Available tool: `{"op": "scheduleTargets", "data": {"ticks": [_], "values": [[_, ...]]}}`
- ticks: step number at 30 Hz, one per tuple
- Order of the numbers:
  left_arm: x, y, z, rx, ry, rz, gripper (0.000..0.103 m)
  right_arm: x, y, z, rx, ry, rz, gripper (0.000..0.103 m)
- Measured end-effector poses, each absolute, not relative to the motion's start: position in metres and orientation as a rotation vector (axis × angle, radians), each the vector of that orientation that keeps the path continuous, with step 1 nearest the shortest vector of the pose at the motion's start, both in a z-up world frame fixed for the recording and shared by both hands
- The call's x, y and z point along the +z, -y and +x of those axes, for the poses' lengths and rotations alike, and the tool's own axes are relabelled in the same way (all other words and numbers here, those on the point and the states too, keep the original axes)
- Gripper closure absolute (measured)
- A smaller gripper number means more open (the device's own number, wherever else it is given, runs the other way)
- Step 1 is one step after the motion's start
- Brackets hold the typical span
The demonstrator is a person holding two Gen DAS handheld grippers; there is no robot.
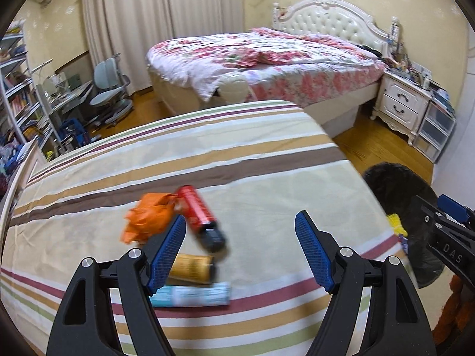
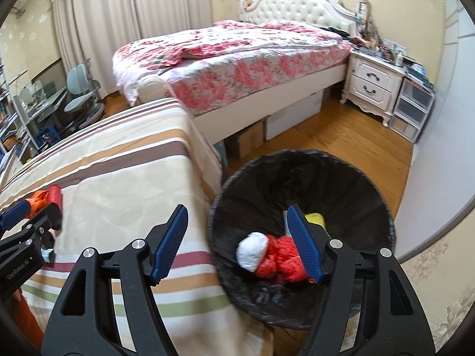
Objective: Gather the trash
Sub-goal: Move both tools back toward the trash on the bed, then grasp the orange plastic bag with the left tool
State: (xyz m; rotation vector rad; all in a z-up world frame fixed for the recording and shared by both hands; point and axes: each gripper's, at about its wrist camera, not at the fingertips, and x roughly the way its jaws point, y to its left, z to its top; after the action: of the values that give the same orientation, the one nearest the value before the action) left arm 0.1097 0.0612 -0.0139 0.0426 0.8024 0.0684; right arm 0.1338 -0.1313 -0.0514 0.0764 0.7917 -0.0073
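Trash is lying in two places as the clearing-up is running midway: four pieces are waiting on the striped bedcover [image 1: 243,160], and four more are already sitting in the black-lined bin [image 2: 299,160] beside it. The left gripper [image 1: 240,237] is hanging over the bedcover with its fingers spread wide and nothing between them; an orange wrapper [image 1: 147,219] is showing just beyond its left finger [image 1: 169,249], a red can [image 1: 199,210] is lying just ahead in the gap, and a yellow tube [image 1: 193,268] and a pale blue packet [image 1: 193,295] are lying just inside and partly behind that same finger. The right gripper [image 2: 237,240] is hovering over the bin rim, fingers likewise apart and empty, with a white wad [image 2: 252,250] and red netting [image 2: 279,261] showing between its fingers, and a yellow scrap [image 2: 315,219] and a white card [image 2: 285,222], barely visible, beyond its right finger [image 2: 305,246]. By the look of it, a drop is just finishing on the right while the left is lining up the next pick; that move is likely calling for lowering onto the can or the tube, centring it, and closing firmly on a round, roll-prone body.
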Motion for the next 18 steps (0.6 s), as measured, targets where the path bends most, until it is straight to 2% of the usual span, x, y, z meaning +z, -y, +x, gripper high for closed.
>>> {"op": "scheduleTargets", "data": {"ticks": [5,15,18], "values": [[-0.019,-0.104,0.113,0.161,-0.818,-0.002,0.029,-0.048,0.094,0.137,0.063,-0.795,0.04,0.035],[-0.029,-0.141,0.129,0.166,-0.869,-0.05,0.029,-0.049,0.044,0.143,0.136,-0.816,-0.016,0.035],[-0.031,-0.143,0.13,0.135,-0.887,-0.055,0.034,-0.05,0.034,0.143,0.146,-0.821,-0.028,0.035]]}}
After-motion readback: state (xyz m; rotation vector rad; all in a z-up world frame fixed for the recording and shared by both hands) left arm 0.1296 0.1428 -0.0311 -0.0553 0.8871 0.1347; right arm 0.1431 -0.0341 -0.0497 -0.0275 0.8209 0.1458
